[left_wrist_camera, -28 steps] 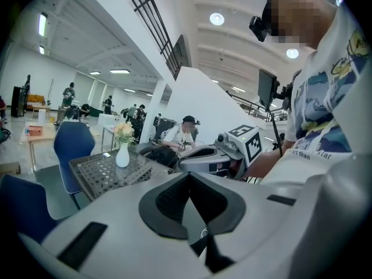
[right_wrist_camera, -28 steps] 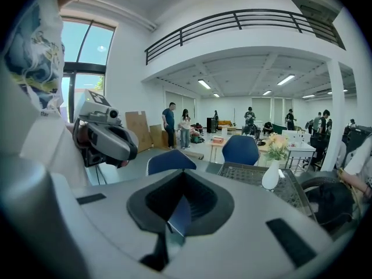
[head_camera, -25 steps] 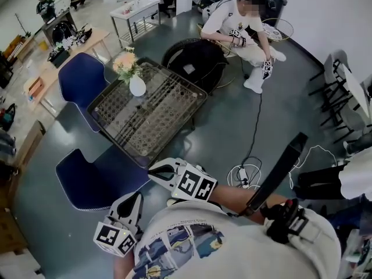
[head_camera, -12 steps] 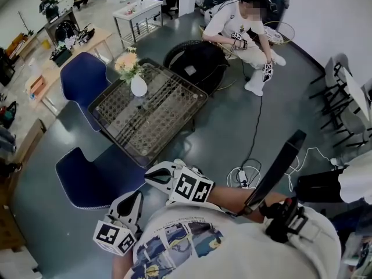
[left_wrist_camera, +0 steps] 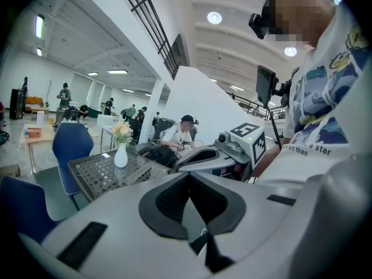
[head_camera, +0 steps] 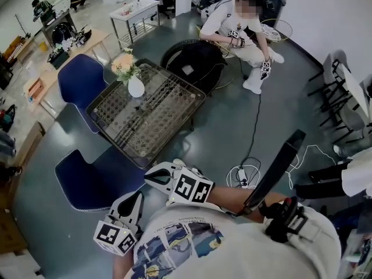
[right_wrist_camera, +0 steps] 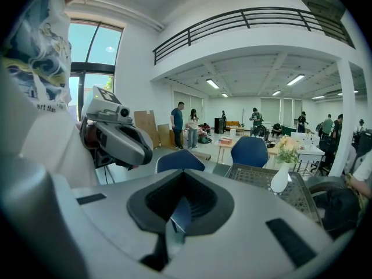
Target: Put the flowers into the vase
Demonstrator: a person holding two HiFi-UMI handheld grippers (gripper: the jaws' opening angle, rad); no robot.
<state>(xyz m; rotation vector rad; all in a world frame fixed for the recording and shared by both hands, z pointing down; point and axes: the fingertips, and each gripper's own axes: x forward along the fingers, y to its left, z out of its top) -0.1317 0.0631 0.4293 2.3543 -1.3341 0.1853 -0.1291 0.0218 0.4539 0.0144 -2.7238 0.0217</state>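
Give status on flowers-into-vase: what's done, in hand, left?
Done: the flowers stand in the white vase on the mesh-topped table.
In hand: nothing. The left claw and right claw are both shut and empty, held close to the person's body, well short of the table.
Left: apparently nothing. No loose stems show on the table from here.

Glass-topped table, white vase standing — far corner
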